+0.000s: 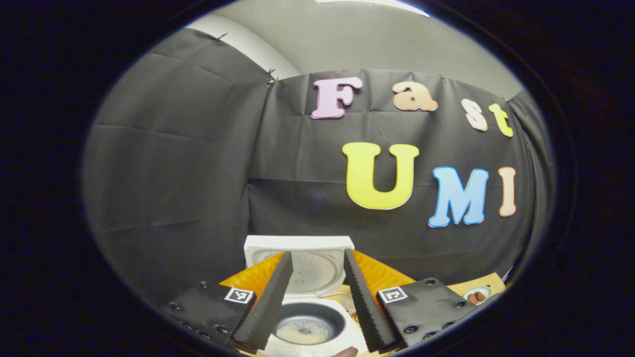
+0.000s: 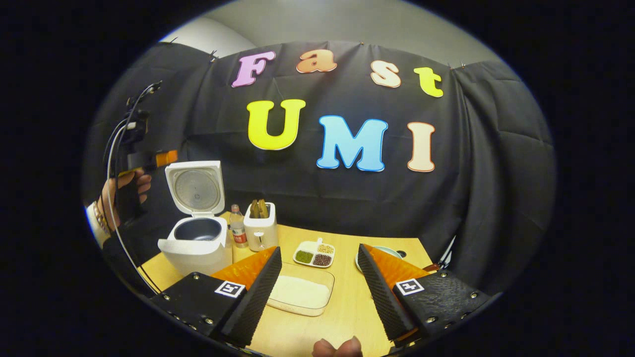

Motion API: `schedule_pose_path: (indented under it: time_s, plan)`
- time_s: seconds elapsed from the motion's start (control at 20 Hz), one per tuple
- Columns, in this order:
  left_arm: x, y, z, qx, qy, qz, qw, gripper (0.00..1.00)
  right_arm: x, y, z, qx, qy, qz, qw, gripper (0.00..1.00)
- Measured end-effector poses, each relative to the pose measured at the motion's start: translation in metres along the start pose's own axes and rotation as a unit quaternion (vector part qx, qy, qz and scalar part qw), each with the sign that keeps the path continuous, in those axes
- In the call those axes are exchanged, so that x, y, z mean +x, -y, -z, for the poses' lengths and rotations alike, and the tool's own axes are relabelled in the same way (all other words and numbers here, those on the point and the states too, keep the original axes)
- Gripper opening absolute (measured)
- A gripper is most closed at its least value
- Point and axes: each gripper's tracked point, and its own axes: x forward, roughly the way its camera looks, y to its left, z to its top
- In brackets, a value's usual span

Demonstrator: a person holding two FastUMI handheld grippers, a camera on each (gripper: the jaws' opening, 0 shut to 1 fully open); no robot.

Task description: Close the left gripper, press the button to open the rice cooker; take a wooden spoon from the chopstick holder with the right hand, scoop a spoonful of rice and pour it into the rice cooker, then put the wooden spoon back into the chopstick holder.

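Fingers of the right gripper are standing wide apart and empty, framing a clear tray of rice lying on the wooden table. Farther left, the rice cooker is sitting with its lid standing upright, open. Above it, the left gripper is hovering, fingers spread moderately, gripping nothing, over the inner pot holding some rice.

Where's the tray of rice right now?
In the right gripper view, the tray of rice lies on the wooden table, low and centre between the right claw's open fingers, just in front of the divided dish of beans.
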Motion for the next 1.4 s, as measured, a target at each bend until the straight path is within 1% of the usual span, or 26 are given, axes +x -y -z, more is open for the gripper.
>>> schedule_pose_path:
  time_s: [0.15, 0.25, 0.3, 0.35, 0.4, 0.5, 0.65, 0.7, 0.75, 0.8, 0.85, 0.9, 0.95, 1.05, 1.1, 1.25, 1.4]
  plan:
    - [0.051, -0.016, -0.012, 0.004, 0.016, -0.018, 1.0, 0.8, -0.005, -0.013, 0.008, -0.013, -0.017, 0.002, 1.0, 0.95]
    - [0.083, -0.024, -0.024, -0.001, 0.031, -0.029, 0.999, 0.8, -0.005, -0.024, 0.018, -0.018, -0.037, -0.006, 0.999, 0.95]
    - [0.101, -0.025, -0.026, -0.005, 0.034, -0.03, 0.999, 0.77, -0.006, -0.032, 0.021, -0.022, -0.044, -0.013, 0.999, 0.95]
    - [0.122, -0.024, -0.026, -0.008, 0.029, -0.029, 0.999, 0.78, -0.006, -0.037, 0.021, -0.029, -0.048, -0.02, 0.998, 0.95]
    - [0.142, -0.025, -0.021, -0.009, 0.016, -0.032, 0.999, 0.79, -0.007, -0.043, 0.021, -0.038, -0.048, -0.025, 0.998, 0.95]
    - [0.174, -0.031, 0.004, -0.001, -0.03, -0.049, 0.998, 0.79, -0.004, -0.051, 0.024, -0.052, -0.051, -0.033, 0.997, 0.95]
    - [0.212, -0.048, 0.034, 0.022, -0.062, -0.076, 0.995, 0.77, -0.001, -0.061, 0.028, -0.042, -0.061, -0.046, 0.996, 0.95]
    - [0.22, -0.051, 0.045, 0.031, -0.077, -0.075, 0.994, 0.76, 0.0, -0.062, 0.029, -0.043, -0.062, -0.046, 0.996, 0.95]
    - [0.216, -0.054, 0.054, 0.045, -0.095, -0.08, 0.991, 0.83, 0.0, -0.063, 0.031, -0.045, -0.066, -0.047, 0.996, 0.95]
    - [0.22, -0.05, 0.047, 0.048, -0.076, -0.072, 0.993, 0.81, 0.0, -0.064, 0.035, -0.046, -0.072, -0.049, 0.995, 0.95]
    - [0.216, -0.044, 0.051, 0.037, -0.084, -0.064, 0.994, 0.8, 0.001, -0.067, 0.039, -0.043, -0.078, -0.053, 0.995, 0.95]
    - [0.215, -0.045, 0.052, 0.035, -0.081, -0.064, 0.994, 0.77, 0.002, -0.07, 0.04, -0.037, -0.081, -0.058, 0.994, 0.95]
    - [0.215, -0.046, 0.052, 0.036, -0.077, -0.06, 0.995, 0.78, 0.001, -0.073, 0.041, -0.032, -0.084, -0.062, 0.994, 0.95]
    - [0.209, -0.044, 0.048, 0.039, -0.065, -0.054, 0.996, 0.9, 0.001, -0.074, 0.04, -0.04, -0.082, -0.064, 0.994, 0.95]
    - [0.205, -0.041, 0.044, 0.041, -0.06, -0.047, 0.996, 0.84, 0.001, -0.074, 0.037, -0.046, -0.08, -0.065, 0.994, 0.95]
    - [0.186, -0.037, 0.044, 0.04, -0.054, -0.029, 0.997, 0.84, -0.001, -0.08, 0.038, -0.04, -0.08, -0.07, 0.994, 0.95]
    - [0.138, -0.031, 0.061, 0.044, -0.045, -0.018, 0.998, 0.84, -0.005, -0.083, 0.045, -0.038, -0.088, -0.074, 0.993, 0.95]
